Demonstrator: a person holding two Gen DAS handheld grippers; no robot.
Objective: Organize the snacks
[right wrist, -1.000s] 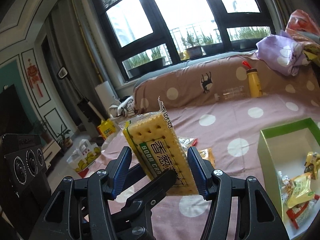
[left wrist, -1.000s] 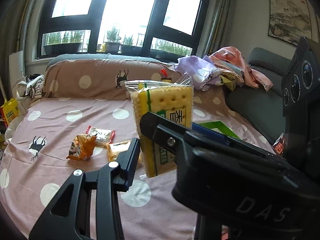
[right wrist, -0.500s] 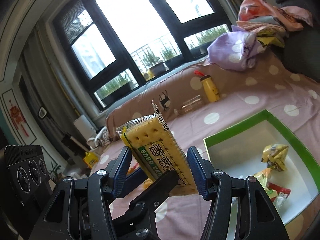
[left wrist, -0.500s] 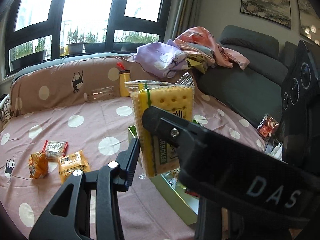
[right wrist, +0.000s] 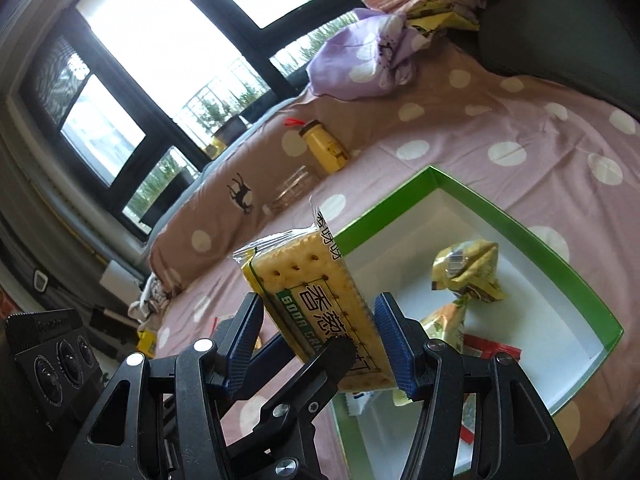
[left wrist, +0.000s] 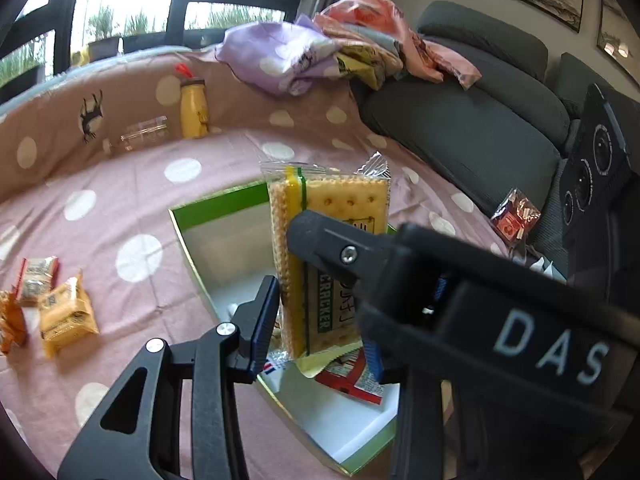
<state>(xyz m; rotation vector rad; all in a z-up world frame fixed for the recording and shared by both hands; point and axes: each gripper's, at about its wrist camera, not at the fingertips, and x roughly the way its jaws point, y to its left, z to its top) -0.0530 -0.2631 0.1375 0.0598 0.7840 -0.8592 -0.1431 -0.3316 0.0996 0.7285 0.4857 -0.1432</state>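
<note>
A yellow soda cracker pack (left wrist: 320,264) stands upright between the fingers of both grippers. My left gripper (left wrist: 316,312) is shut on its narrow sides. My right gripper (right wrist: 316,336) is shut on the same cracker pack (right wrist: 316,300) across its wide faces. The pack hangs above the green-rimmed white box (left wrist: 216,212), which holds several snack packets (right wrist: 468,272). In the right wrist view the box rim (right wrist: 540,236) lies to the right of the pack.
Three loose snack packets (left wrist: 64,316) lie on the pink dotted cover left of the box. A yellow bottle (left wrist: 193,108) and a clear jar (left wrist: 144,138) stand by the back cushion. Clothes (left wrist: 320,52) pile on the grey sofa (left wrist: 480,120). A red packet (left wrist: 514,216) lies at right.
Both grippers carried the cracker pack to the right, from over the loose snacks to above the green box, and tilted downward. The grip on the pack stayed the same.
</note>
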